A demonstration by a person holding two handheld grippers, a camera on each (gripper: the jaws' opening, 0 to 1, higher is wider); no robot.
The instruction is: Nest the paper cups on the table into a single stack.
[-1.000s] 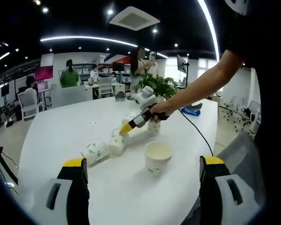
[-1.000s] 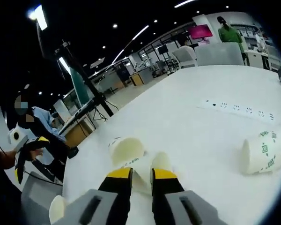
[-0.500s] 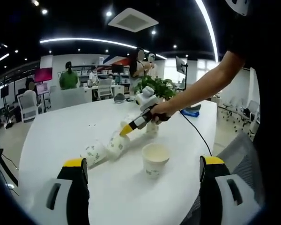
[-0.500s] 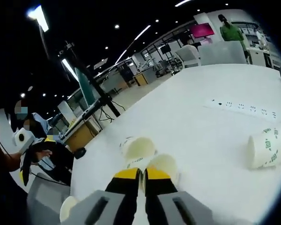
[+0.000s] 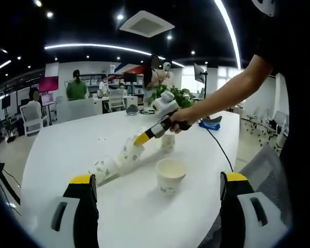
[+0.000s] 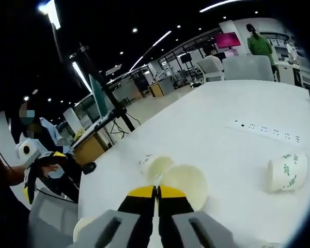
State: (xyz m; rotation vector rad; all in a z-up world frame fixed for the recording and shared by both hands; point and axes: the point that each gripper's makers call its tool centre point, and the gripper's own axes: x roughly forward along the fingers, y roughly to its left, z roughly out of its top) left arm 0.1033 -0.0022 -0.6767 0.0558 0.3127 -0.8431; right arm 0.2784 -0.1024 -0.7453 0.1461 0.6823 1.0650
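Paper cup (image 6: 185, 182) on white table (image 6: 237, 150) | right gripper (image 6: 156, 194) clamped on its rim, since lifted it clear | left gripper (image 5: 155, 181) spread, idle | upright cup (image 5: 170, 174) awaits nesting.

Right gripper (image 6: 156, 192) at bottom centre pinches a paper cup's (image 6: 186, 182) rim; second cup (image 6: 155, 166) just behind; third cup (image 6: 285, 172) lies at right.

A white counter (image 5: 67, 144) was seen, a leafy green plant (image 5: 180, 94) and a blue object (image 5: 211, 124) set at its far edge, a socket strip (image 6: 266, 130) mounted in it.
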